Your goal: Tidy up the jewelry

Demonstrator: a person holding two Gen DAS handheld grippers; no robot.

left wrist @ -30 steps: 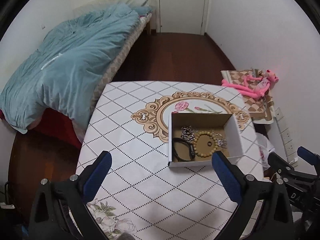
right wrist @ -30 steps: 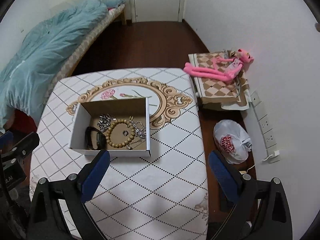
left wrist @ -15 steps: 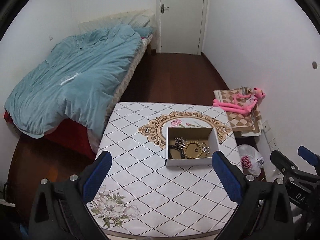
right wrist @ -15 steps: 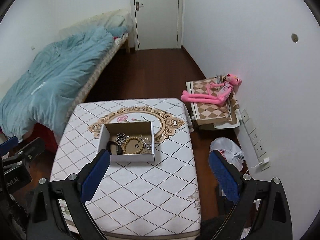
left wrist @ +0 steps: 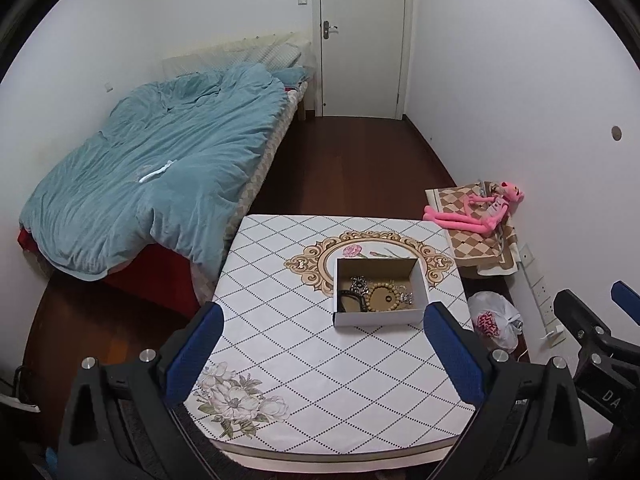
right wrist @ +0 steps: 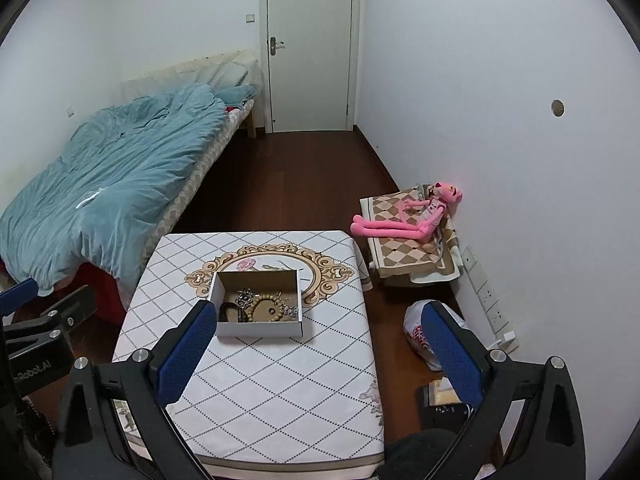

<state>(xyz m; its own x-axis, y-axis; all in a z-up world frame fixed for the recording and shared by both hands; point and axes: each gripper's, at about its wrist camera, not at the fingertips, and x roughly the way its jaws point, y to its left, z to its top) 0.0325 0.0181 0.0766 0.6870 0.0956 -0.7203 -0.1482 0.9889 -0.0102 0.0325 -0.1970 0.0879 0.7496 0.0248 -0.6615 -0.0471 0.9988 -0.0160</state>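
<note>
A small white cardboard box (left wrist: 378, 317) (right wrist: 259, 329) stands on the patterned table (left wrist: 280, 352) (right wrist: 280, 400), right of its middle. Inside lie a wooden bead bracelet (left wrist: 383, 298) (right wrist: 267, 309), a black band (left wrist: 350, 301) (right wrist: 230, 312) and silvery chain pieces (left wrist: 358, 283) (right wrist: 245, 295). My left gripper (left wrist: 324, 356) hangs open well back from the box, above the table's near part, with nothing between its blue pads. My right gripper (right wrist: 316, 354) is open too and empty, over the table's right edge. Each gripper shows at the side of the other's view.
A bed with a teal duvet (left wrist: 152, 184) fills the left side. A pink plush toy (left wrist: 476, 212) lies on a checkered cushion (right wrist: 408, 256) by the right wall. A white plastic bag (left wrist: 492, 320) sits on the dark wood floor (right wrist: 300, 176). A shut door (left wrist: 360, 36) is at the far end.
Both grippers have pulled up and back from the table, so the box looks much smaller and farther. Both stayed open. The box and jewelry have not moved.
</note>
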